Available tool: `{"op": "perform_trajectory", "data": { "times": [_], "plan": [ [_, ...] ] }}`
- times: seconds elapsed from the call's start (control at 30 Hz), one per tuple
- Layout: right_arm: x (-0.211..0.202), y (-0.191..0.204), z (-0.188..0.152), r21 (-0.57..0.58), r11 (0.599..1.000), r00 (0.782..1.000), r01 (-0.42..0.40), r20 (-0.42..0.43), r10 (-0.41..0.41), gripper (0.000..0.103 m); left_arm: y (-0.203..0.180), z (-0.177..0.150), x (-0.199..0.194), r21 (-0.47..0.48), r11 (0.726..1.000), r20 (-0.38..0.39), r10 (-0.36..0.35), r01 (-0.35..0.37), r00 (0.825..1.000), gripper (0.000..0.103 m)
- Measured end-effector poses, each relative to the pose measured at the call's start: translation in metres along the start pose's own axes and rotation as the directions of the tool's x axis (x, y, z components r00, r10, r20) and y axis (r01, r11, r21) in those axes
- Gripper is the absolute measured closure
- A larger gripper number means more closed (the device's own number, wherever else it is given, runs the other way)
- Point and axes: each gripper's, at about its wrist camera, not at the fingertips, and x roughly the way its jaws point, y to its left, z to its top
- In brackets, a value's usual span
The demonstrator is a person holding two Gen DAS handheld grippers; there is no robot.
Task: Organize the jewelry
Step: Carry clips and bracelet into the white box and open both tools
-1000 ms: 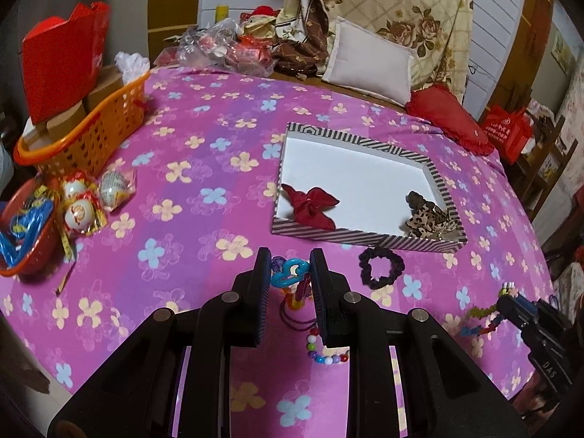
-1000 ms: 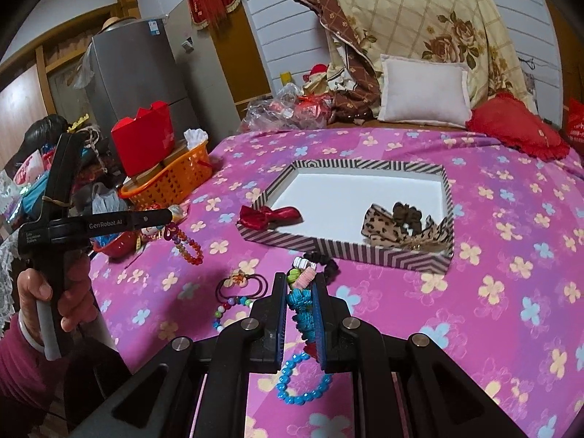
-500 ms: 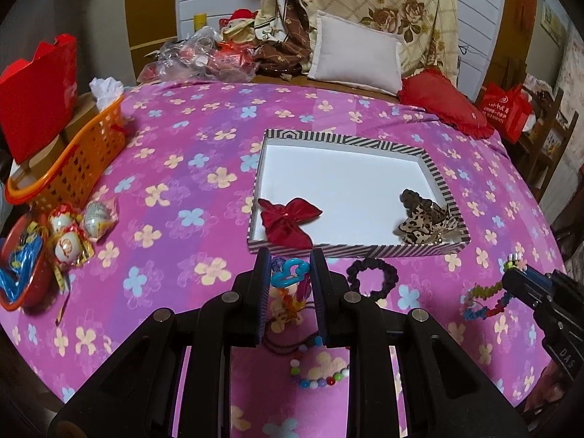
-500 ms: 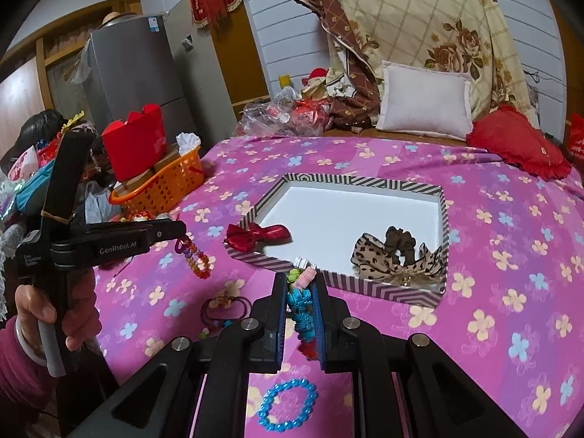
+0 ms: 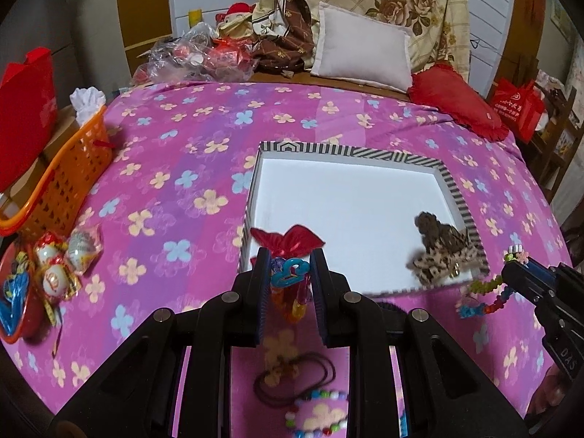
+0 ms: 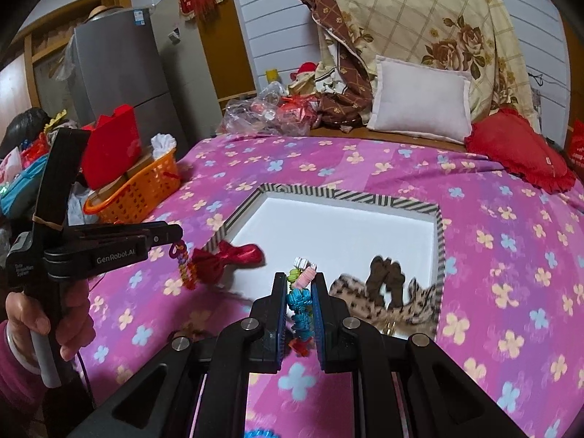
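Observation:
A striped-rim white tray lies on the pink flowered cloth. It holds a red bow at its near left and a leopard-print bow at its near right. My left gripper is shut on a colourful bead bracelet, held above the tray's near left edge. My right gripper is shut on a blue braided bracelet near the tray's front edge. A dark cord necklace and a bead bracelet lie on the cloth below.
An orange basket with a red bag stands at left. Wrapped eggs and a red bowl sit at the left edge. Pillows and a red cushion lie at the back.
Both grippers have risen and moved forward toward the tray with their bracelets. The loose jewelry on the cloth now lies lower and behind the fingers.

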Motion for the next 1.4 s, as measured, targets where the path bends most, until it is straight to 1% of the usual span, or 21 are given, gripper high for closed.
{"op": "perform_trajectory", "data": {
  "times": [0.23,0.33,0.5,0.67,0.97,1.1,1.4],
  "plan": [
    [0.037,-0.007,0.015,0.000,1.000,0.999,0.001,-0.032,-0.001,0.091,-0.003,0.019,0.030,-0.016,1.000,-0.017,0.020,-0.020,1.000,0.083],
    [0.051,-0.008,0.017,0.010,1.000,0.999,-0.006,-0.045,0.006,0.091,-0.002,0.023,0.046,-0.029,0.999,-0.038,0.025,-0.027,0.999,0.083],
    [0.076,-0.009,0.015,0.025,1.000,0.997,-0.017,-0.077,0.019,0.091,-0.002,0.020,0.065,-0.046,0.999,-0.071,0.025,-0.029,0.997,0.083],
    [0.096,-0.011,0.004,0.032,0.999,0.993,-0.010,-0.119,0.014,0.091,-0.004,0.012,0.080,-0.043,0.998,-0.096,0.034,-0.038,0.995,0.083],
    [0.111,-0.027,-0.010,0.067,0.997,0.988,0.024,-0.157,-0.013,0.091,-0.011,0.000,0.095,-0.025,0.999,-0.123,0.044,-0.047,0.991,0.083],
    [0.112,-0.031,-0.013,0.072,0.997,0.985,0.034,-0.169,-0.021,0.091,-0.016,-0.004,0.100,-0.009,0.999,-0.129,0.051,-0.052,0.990,0.083],
    [0.115,-0.039,-0.020,0.090,0.994,0.981,0.053,-0.192,-0.035,0.091,-0.018,-0.008,0.105,-0.005,0.998,-0.140,0.055,-0.057,0.989,0.083]
  ]
}}
